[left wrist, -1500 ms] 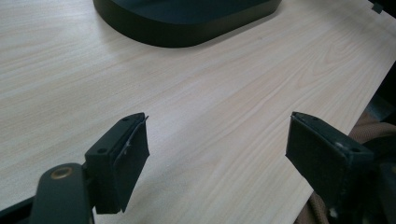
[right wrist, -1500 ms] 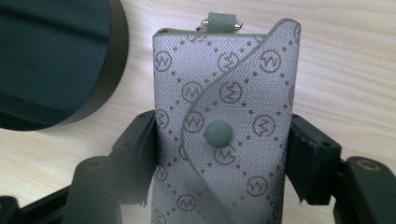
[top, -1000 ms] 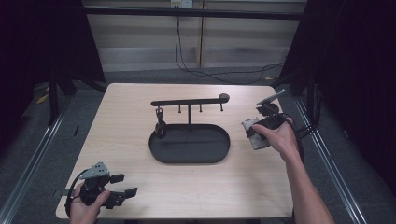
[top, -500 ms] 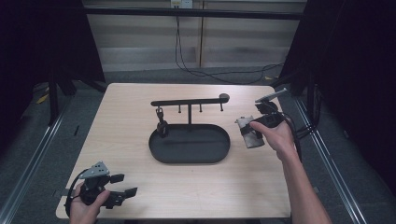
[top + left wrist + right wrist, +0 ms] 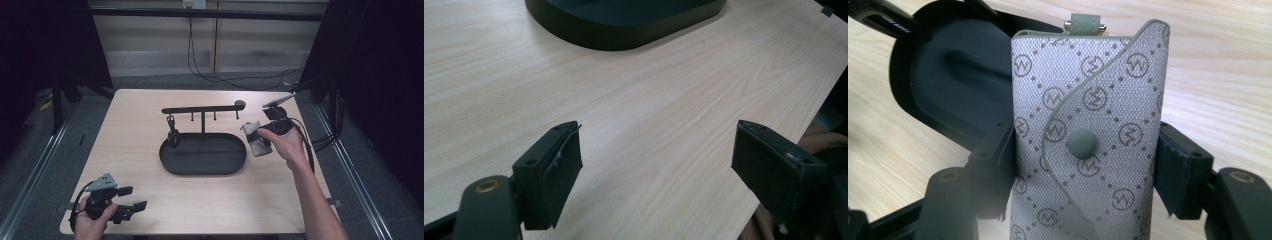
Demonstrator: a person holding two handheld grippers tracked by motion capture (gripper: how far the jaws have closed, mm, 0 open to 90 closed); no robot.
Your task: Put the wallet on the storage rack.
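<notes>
- Right gripper (image 5: 1083, 165): jaws clamped on both side edges of a grey monogram key pouch (image 5: 1088, 130), snap button facing the camera, small strap loop at its far end.
- In the high view the right gripper (image 5: 260, 142) holds the key pouch (image 5: 254, 140) just off the right end of the black oval tray (image 5: 202, 159), over the table (image 5: 310, 170).
- Right hand (image 5: 282, 142) wraps the gripper body, forearm angling in from bottom right.
- Left gripper (image 5: 659, 175): jaws spread wide, nothing between them, bare wood below; tray's near wall (image 5: 624, 35) ahead.
- High view: left gripper (image 5: 131, 199) near the table's front-left corner, well apart from the tray, gripped by the left hand (image 5: 92, 220).
- Tray carries a T-shaped hook rail (image 5: 202, 109); a small dark item (image 5: 173, 134) hangs from a left hook, can't tell what.
</notes>
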